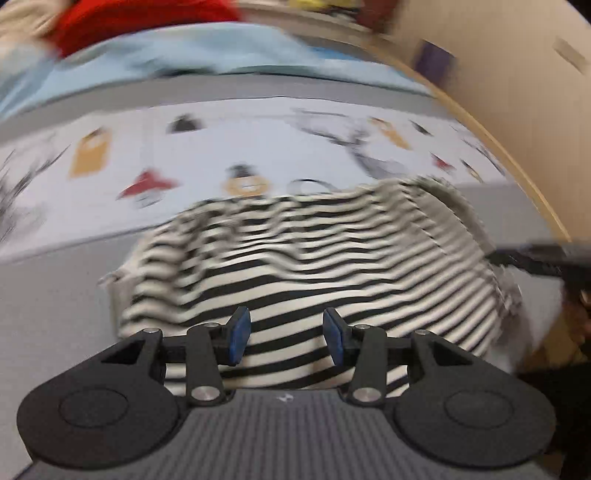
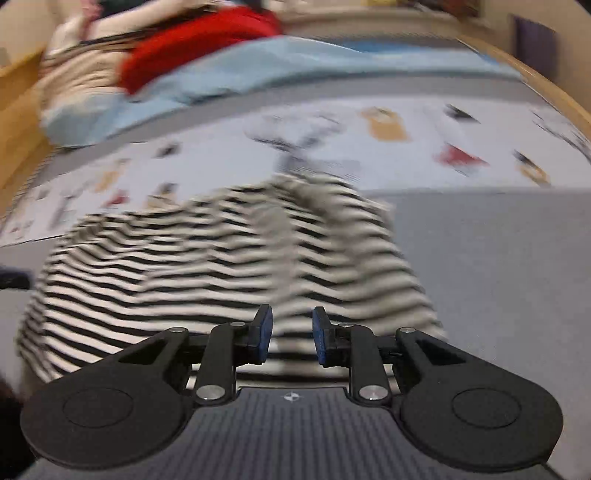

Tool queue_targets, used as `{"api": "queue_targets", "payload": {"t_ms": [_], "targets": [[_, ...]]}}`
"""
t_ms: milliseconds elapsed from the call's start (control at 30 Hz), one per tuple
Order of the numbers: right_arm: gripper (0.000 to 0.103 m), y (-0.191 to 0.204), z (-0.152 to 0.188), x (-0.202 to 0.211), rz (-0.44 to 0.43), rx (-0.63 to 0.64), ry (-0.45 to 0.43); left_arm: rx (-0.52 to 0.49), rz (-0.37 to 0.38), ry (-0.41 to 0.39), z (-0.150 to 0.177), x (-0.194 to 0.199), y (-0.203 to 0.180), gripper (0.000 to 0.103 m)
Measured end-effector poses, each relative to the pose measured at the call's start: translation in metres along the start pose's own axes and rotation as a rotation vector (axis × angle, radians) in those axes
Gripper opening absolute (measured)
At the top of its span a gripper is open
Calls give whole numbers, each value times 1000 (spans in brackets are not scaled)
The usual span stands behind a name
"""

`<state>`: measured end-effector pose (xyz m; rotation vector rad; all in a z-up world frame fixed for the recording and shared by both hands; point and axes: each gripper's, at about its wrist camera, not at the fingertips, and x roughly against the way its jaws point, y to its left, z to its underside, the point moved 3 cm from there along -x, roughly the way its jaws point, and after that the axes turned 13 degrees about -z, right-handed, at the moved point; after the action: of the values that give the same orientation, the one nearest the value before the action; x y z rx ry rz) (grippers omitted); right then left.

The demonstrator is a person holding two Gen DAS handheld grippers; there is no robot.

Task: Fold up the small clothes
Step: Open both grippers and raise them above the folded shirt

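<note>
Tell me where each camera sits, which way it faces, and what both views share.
Left wrist: sits on the left gripper, looks forward and down over the striped garment; its own open fingers show, the other gripper at the right edge.
Right wrist: sits on the right gripper, looks forward and down at the striped garment; its own open fingers show.
Shared: the garment, patterned sheet, blue cloth, red cloth.

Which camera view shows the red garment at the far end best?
The right wrist view: the red garment shows as a broad, blurred heap beside light blue cloth. The left wrist view catches it only at the top edge, partly cut off and equally blurred.
</note>
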<state>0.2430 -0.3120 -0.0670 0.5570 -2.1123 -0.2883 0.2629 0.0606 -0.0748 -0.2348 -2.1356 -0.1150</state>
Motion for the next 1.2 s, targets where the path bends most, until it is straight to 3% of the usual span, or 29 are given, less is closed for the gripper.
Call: {"api": "queue_targets", "payload": {"t_ms": [67,133,200,267,433,467,533,600,633,733,767,833,867,900,1000,1067,1200], "targets": [[25,20,-3,-16,-48,43,12,-58,6,23,-1,-15,-17,47],[25,33,-2,-34,-68,69,50,-85,-46,52,4,-41,-21,43],[25,37,6,-53,-23,95,137,-100,-128,138,13,-76,-14,35],[25,34,15,-74,26,112,234,-77,-137,148,8,-84,-9,35],[25,32,-1,-64,-1,74,166,68,-104,18,-16,-53,15,36],[26,33,-4,-60,-1,70,139,116,-111,24,-17,-53,20,36],[26,24,-7,-58,28,46,112,178,-132,121,-10,-73,33,35],[26,9,-3,-68,81,0,164,168,-182,196,-2,-85,35,20],[26,6,1,-71,81,-10,182,164,-202,185,-3,-81,38,14],[26,11,-2,-68,83,7,155,235,-170,54,-15,-57,43,15],[26,11,-3,-68,74,1,144,241,-194,43,-15,-56,48,15],[27,8,-1,-71,84,-4,158,239,-283,152,-4,-76,57,15],[27,6,1,-74,96,-1,175,252,-277,214,2,-84,61,15],[27,7,4,-75,105,9,183,277,-257,223,5,-81,62,15],[26,19,4,-65,130,30,167,255,-247,101,-7,-44,61,26],[27,31,3,-53,136,51,134,237,-270,7,-12,-7,58,58],[28,67,0,-28,137,130,42,247,-239,-170,-9,62,63,65]]}}
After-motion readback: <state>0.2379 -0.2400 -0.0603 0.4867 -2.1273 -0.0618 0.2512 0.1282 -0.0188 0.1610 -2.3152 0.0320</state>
